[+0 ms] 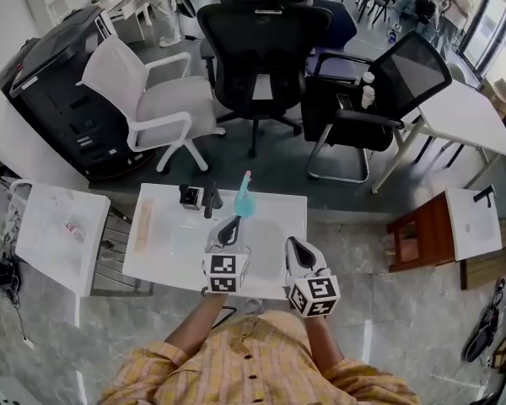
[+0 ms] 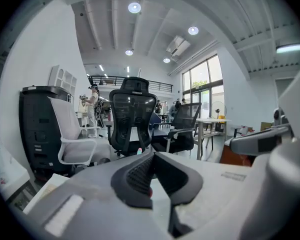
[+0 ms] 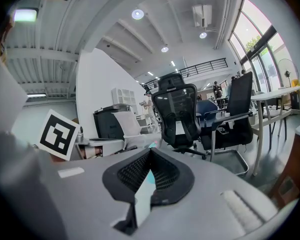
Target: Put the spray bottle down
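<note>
Standing upright near the far edge of the white rectangular tabletop [image 1: 274, 222], the teal plastic spray bottle [image 1: 244, 202] has a pale pink nozzle on top and nothing grips it. In the head view the left gripper [image 1: 233, 224] points at the bottle, with its black fingers drawn to a narrow point just short of the bottle's base. The right gripper [image 1: 293, 244] sits beside it, nearer the person, and its fingers are likewise closed to a point over bare tabletop. Only this view shows the two small black objects [image 1: 199, 197] left of the bottle, the pale wooden strip [image 1: 142, 224] along the left edge and the person's orange checked shirt [image 1: 261, 369].

The left gripper view shows the ribbed black fingers [image 2: 135, 176] meeting at their tips with nothing between them. Only white tabletop shows through the gap lower down. Just the bottle's pink nozzle tip peeks above the left finger, and the rest of the bottle is hidden behind them. A black mesh office chair [image 2: 133, 116] stands beyond.

The right gripper view shows this gripper's tips touching too, and empty. Unlike the other view, it gives a glimpse of the bottle's teal body through the slit between the fingers, and the left gripper's square-marker cube [image 3: 59, 135] at its left
</note>
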A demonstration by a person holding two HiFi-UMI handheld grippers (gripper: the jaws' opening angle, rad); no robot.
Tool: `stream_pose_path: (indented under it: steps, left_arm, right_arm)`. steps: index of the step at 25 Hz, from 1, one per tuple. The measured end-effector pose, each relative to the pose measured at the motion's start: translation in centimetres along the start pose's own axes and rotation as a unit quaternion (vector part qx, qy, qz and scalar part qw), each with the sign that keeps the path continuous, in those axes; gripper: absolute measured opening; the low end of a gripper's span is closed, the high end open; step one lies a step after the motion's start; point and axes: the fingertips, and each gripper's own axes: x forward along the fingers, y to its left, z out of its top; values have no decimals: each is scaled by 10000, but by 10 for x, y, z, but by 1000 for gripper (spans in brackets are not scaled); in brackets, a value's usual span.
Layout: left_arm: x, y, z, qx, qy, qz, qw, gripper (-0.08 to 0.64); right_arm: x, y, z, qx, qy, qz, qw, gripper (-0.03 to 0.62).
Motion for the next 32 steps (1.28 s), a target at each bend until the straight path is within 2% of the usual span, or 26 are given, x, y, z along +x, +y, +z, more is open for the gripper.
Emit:
stream_pose_path:
  steps: [7,15,22,28,32]
  left_arm:
    - [-35,-7,-6,-13,-39,-8,10000,0]
    - [-72,-16,0,58,-264,-38,9996,0]
    - [-83,-16,-15,70,-204,-20,9998,0]
    - [-87,-14,-10,137,-300,-23,9995,0]
    - [-87,-11,-15,102,-169,-80,9998,0]
  right_arm:
    - [-10,15,4,-42,-95,78,9999,0]
    - [-17,31,4,-82,-113,168,9998,0]
    - [-14,40,4,-179,-197,187,9995,0]
    - [-13,43,5,-192,-194,193,9994,0]
    - [-10,44,6,-195,-175,166,9995,0]
